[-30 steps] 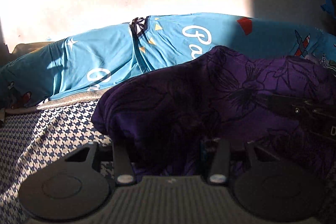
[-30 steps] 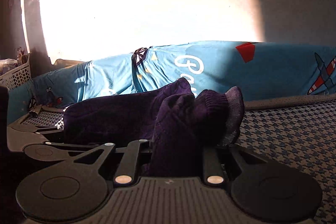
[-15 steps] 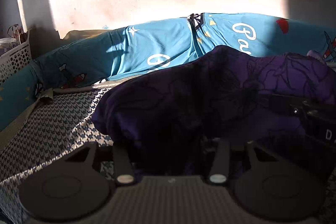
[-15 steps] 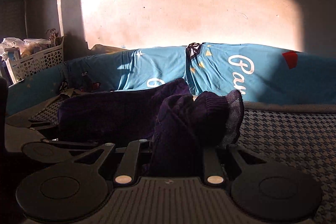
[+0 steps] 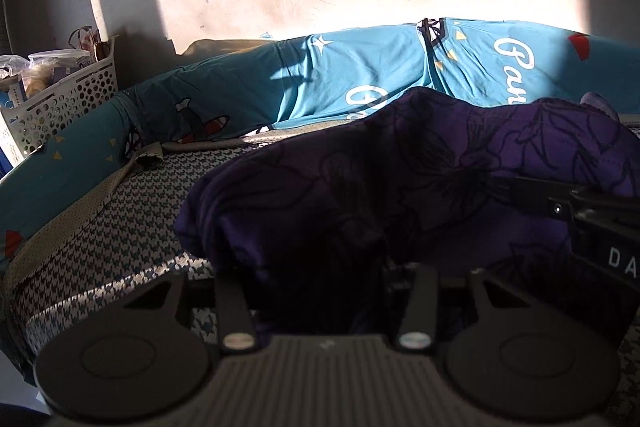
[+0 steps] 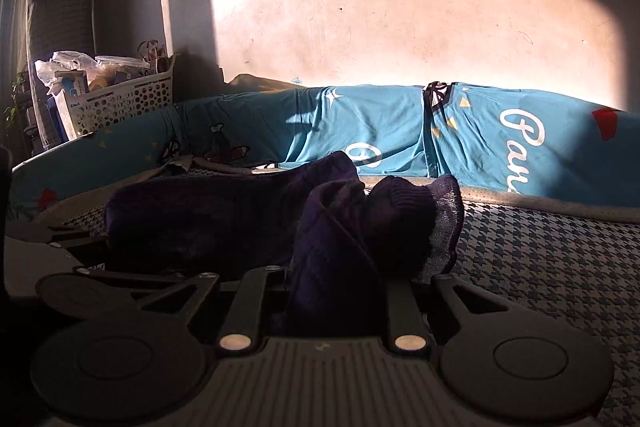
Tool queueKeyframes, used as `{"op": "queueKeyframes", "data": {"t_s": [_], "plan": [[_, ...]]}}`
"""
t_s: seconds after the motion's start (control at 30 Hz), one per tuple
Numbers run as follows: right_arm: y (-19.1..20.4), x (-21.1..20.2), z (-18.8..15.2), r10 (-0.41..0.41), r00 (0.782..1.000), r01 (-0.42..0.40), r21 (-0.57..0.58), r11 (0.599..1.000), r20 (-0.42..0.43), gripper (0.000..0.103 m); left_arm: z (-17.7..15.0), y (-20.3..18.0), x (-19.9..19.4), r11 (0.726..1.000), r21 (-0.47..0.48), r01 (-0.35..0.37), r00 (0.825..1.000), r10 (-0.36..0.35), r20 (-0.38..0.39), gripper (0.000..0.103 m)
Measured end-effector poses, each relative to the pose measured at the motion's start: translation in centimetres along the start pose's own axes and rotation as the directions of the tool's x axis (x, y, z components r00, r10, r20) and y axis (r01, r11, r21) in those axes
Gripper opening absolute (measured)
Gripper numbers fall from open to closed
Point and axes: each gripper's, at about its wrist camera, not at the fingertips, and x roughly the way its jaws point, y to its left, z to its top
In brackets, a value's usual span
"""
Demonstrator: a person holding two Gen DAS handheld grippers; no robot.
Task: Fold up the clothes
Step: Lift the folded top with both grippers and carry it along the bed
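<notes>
Both grippers are closed on the purple garment (image 5: 420,187), which bulges at the centre of each frame above the checked mattress (image 6: 560,259). The left gripper (image 5: 328,291) and the right gripper (image 6: 332,287) pinch separate bunches, probably to carry one edge over for a fold.

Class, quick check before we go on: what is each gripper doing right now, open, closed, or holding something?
Left gripper: closed on a bunched fold of the purple garment.
Right gripper: closed on another bunch of the same garment.
</notes>
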Motion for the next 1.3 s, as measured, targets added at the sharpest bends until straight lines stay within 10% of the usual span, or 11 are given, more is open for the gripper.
{"op": "queueKeyframes", "data": {"t_s": [1.3], "plan": [[4.3, 0.1, -1.0, 0.107, 0.993, -0.107, -0.015, 0.994, 0.047, 0.019, -1.1, 3.9, -3.1, 0.991, -0.021, -0.132, 0.991, 0.133, 0.025, 0.042]]}}
